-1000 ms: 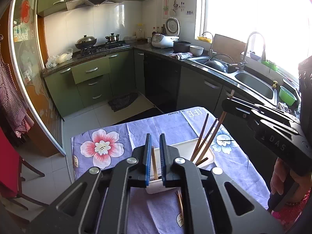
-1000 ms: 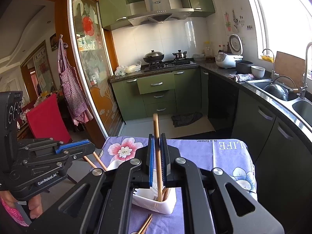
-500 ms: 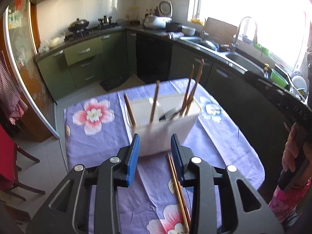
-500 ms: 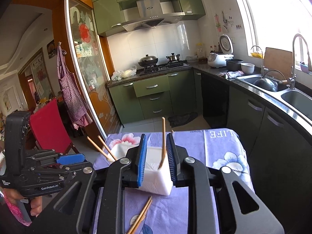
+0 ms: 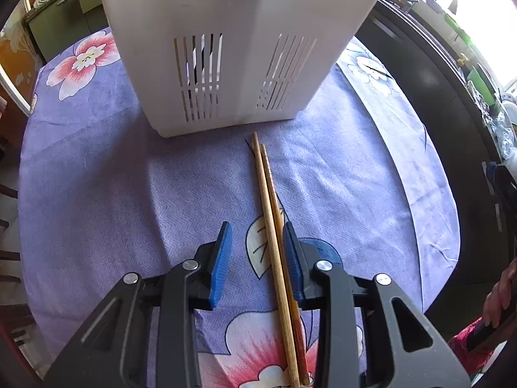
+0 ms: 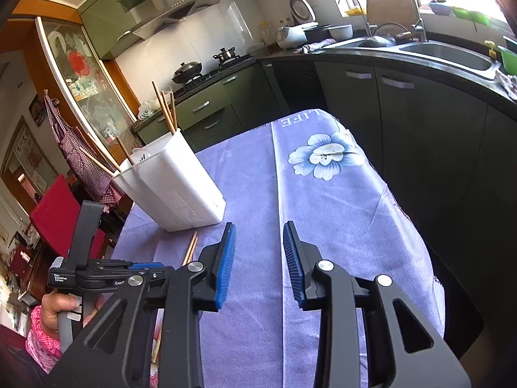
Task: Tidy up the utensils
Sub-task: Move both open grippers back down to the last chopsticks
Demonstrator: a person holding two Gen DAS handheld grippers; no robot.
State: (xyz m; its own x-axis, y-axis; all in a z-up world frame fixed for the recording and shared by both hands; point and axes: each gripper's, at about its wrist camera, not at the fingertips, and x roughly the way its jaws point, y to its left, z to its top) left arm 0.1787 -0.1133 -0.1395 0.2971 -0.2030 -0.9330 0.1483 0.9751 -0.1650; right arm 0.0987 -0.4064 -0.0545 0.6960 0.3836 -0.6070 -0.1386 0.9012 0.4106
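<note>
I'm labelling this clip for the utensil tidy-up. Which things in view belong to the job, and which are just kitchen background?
Part of the job:
- two chopsticks lying on the cloth
- white utensil holder, with chopsticks already in it
- left gripper, open around the pair
- right gripper, open, empty

Just lying about:
- floral tablecloth
- wok
- sink
- rice cooker

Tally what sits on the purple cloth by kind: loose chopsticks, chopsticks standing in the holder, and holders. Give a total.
Loose chopsticks: 2
Chopsticks standing in the holder: 5 visible
White holder: 1
Total: 8
</note>
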